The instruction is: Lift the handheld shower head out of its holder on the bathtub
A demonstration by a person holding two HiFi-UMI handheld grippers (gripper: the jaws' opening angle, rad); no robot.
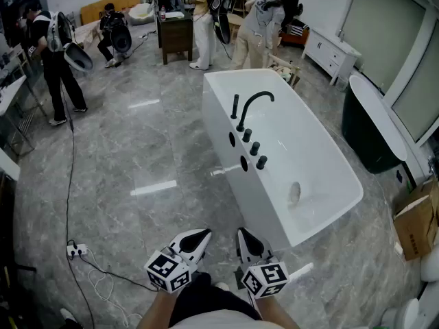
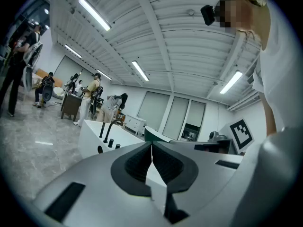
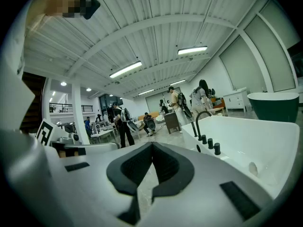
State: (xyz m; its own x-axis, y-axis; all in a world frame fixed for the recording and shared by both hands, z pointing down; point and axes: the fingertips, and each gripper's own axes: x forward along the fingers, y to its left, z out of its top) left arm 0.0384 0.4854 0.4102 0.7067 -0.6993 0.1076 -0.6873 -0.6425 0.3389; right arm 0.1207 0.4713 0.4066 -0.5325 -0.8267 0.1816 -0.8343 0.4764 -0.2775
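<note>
The white bathtub (image 1: 329, 208) stands ahead and to the right on the grey floor. On its left rim the black handheld shower head (image 1: 234, 106) stands upright in its holder, beside the curved black faucet (image 1: 252, 103) and three black knobs (image 1: 254, 148). My left gripper (image 1: 195, 240) and right gripper (image 1: 248, 242) are low in the head view, side by side, well short of the tub. Both are shut with nothing between the jaws. The left gripper view shows the shower head (image 2: 102, 129) far off; in the right gripper view the shower head (image 3: 193, 128) is also distant.
Several people stand or crouch at the back around a dark wooden cabinet (image 1: 175, 36). A dark bathtub (image 1: 370, 125) is at the right, with a cardboard box (image 1: 415, 228) near it. A power strip (image 1: 75, 251) and its cable lie on the floor at the left.
</note>
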